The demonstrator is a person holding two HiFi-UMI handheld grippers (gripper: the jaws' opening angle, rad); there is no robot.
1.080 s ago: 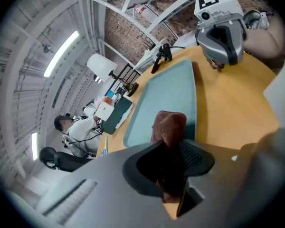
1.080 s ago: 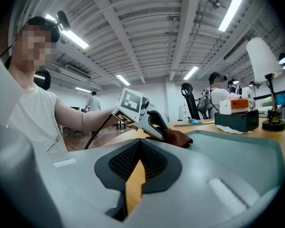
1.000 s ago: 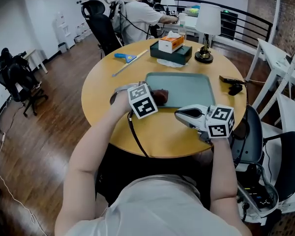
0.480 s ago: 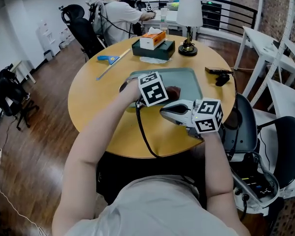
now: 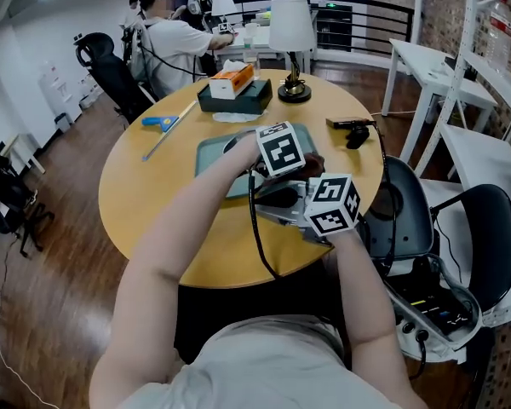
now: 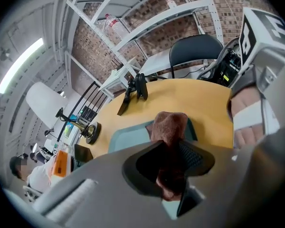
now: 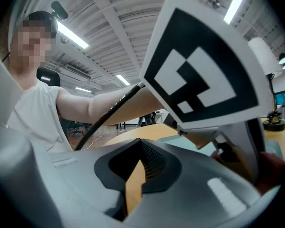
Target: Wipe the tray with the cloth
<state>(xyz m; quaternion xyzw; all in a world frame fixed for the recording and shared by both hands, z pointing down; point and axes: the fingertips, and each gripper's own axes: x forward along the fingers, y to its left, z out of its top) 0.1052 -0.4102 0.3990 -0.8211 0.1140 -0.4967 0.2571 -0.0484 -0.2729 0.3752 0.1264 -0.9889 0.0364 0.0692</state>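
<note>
No text, number or brand is legible. The marker cubes of the left gripper (image 6: 173, 175) and right gripper (image 7: 133, 184) bear only black-and-white square patterns. Print on the orange cardboard box (image 5: 231, 80), well left of the left jaws, is unreadably small.

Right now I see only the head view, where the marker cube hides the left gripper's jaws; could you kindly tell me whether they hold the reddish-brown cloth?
Observer: Yes. The left gripper view shows the left gripper shut on the reddish-brown cloth, whose free end sticks out past the jaws, over a corner of the teal plastic tray.
Operator: Thank you. And is the right gripper carrying anything?
Observer: No. The right gripper view shows the right gripper shut, with nothing between its jaws.
</note>
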